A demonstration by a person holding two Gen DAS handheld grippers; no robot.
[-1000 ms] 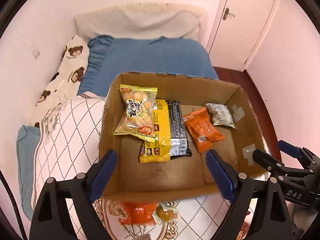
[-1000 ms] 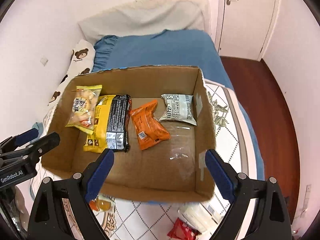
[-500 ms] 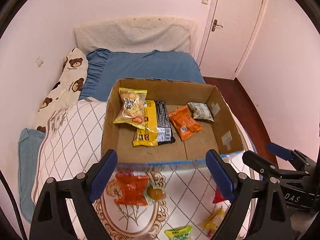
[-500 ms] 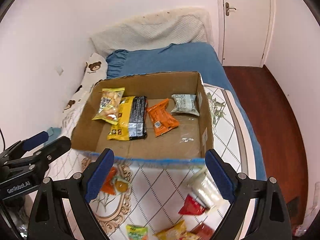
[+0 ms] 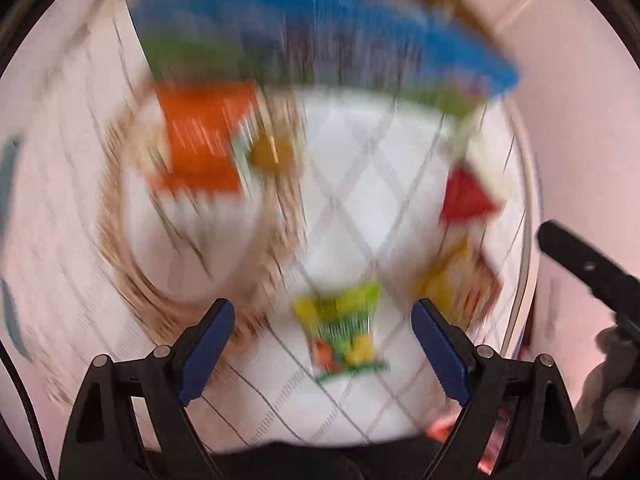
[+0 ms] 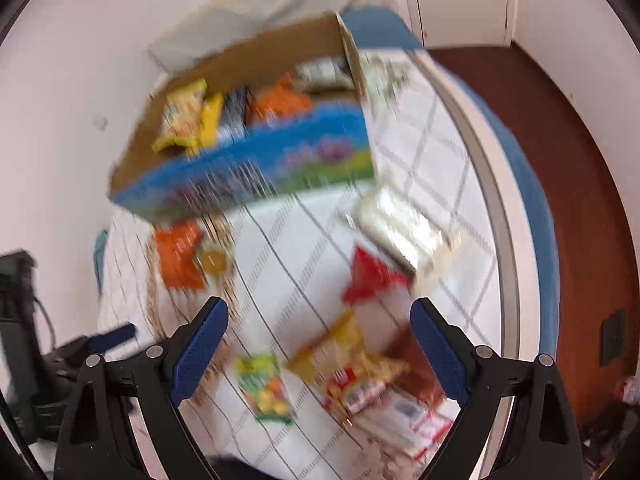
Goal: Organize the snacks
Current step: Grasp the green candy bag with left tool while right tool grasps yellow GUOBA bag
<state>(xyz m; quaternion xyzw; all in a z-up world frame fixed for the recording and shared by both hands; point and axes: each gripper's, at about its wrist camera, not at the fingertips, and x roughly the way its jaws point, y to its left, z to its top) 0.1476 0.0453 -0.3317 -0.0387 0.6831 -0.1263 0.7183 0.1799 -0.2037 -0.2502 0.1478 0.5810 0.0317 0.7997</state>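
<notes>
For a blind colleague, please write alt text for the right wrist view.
The open, empty right gripper points down at loose snack packets on a quilted bed, blurred by motion. Behind stands a cardboard box already holding several packets.

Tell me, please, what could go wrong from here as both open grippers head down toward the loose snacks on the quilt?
Both views are motion-blurred, so a fast grab may miss. The green packet lies near the yellow packet, so the left gripper might catch both. In the right wrist view several packets overlap by the red packet, so the right gripper could drag neighbours off the quilt edge.
</notes>
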